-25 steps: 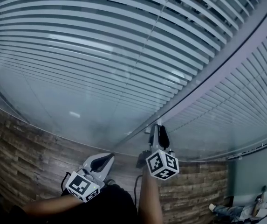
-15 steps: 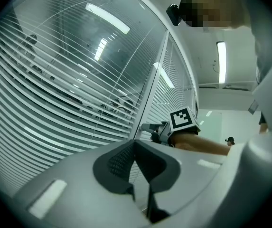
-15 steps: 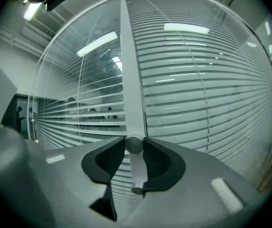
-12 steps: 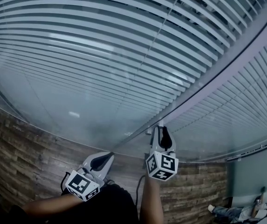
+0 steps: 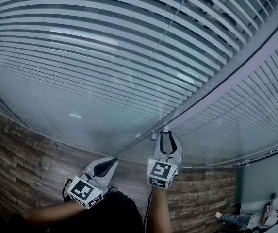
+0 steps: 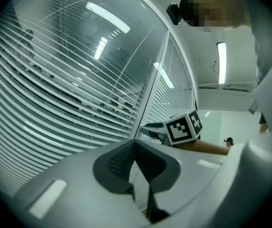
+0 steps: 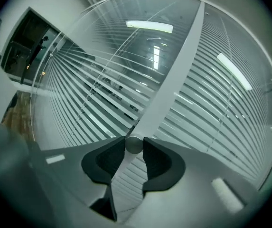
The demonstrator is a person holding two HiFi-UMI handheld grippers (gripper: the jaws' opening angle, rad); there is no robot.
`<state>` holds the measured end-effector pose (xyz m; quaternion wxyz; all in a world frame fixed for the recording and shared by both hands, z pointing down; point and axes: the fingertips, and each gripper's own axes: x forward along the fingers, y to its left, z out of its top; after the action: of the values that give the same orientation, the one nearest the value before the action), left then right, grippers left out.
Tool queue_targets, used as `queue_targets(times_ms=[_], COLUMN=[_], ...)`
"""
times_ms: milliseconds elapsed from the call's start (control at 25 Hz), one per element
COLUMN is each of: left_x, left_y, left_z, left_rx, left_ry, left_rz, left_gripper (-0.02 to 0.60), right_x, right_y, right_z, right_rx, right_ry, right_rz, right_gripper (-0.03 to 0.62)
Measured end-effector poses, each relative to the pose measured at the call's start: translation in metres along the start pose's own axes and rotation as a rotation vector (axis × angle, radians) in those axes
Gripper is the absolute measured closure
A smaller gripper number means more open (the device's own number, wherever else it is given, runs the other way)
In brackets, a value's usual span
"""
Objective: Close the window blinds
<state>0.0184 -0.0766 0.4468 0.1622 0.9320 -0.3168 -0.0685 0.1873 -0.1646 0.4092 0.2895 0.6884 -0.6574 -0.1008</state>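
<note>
White slatted blinds [image 5: 105, 47] hang behind glass on both sides of a grey window post [image 5: 236, 76]; their slats stand partly tilted with dark gaps between them. Low on the post sits a small round knob [image 5: 165, 128]. My right gripper [image 5: 166, 136] points at the post and is shut on that knob [image 7: 134, 144], with a dark pad against each side of it. My left gripper [image 5: 113, 162] hangs lower left, away from the glass, jaws shut on nothing [image 6: 136, 144]. The right gripper's marker cube [image 6: 183, 126] shows in the left gripper view.
A wood-plank wall [image 5: 27, 154] runs under the window. The glass reflects ceiling lights [image 7: 150, 26]. A person [image 5: 248, 220] sits on the floor at the far lower right. My arms fill the bottom middle of the head view.
My right gripper has rolled about its own axis while staying on the knob, so its marker cube shows another face. The left gripper has stayed put.
</note>
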Motion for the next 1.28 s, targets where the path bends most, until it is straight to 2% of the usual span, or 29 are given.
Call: queue_targets(times_ms=[80,160,320,400,520,640,760,880,1280], left_x=[0.0,-0.001,-0.004,-0.005,-0.007,-0.008,-0.01,-0.011,-0.012], left_y=[0.0,-0.001,0.004,0.008,0.01,0.013,0.015,0.017,0.018], left_z=[-0.001,-0.003,-0.009,-0.012,-0.013,-0.013,-0.013,-0.013,-0.011], left_rx=[-0.004,-0.009,-0.041,-0.062,-0.069,-0.069,-0.071,-0.072,-0.066], left_ry=[0.003,0.005,0.012,0.021,0.024,0.021,0.02,0.018,0.023], left_rz=[0.001,0.002,0.019,0.032,0.041,0.047,0.051,0.053,0.045], left_gripper=[0.581,0.581,0.581,0.581,0.581,0.581,0.581,0.581,0.581], right_x=[-0.001,-0.003,-0.008,-0.006,-0.003,0.0,0.0,0.0,0.0], right_y=[0.0,-0.002,-0.007,-0.006,-0.008,-0.012,-0.014,-0.014,-0.008], right_z=[0.0,0.0,-0.004,-0.008,-0.008,-0.007,-0.009,-0.01,-0.004], right_rx=[0.007,0.095,0.516,0.657,0.746,0.8,0.817,0.789,0.395], right_ry=[-0.01,-0.029,-0.094,-0.112,-0.134,-0.146,-0.146,-0.15,-0.08], right_rz=[0.002,0.017,0.083,0.116,0.116,0.094,0.082,0.078,0.033], right_gripper=[0.469,0.466,0.451,0.443,0.418,0.436,0.465,0.465,0.47])
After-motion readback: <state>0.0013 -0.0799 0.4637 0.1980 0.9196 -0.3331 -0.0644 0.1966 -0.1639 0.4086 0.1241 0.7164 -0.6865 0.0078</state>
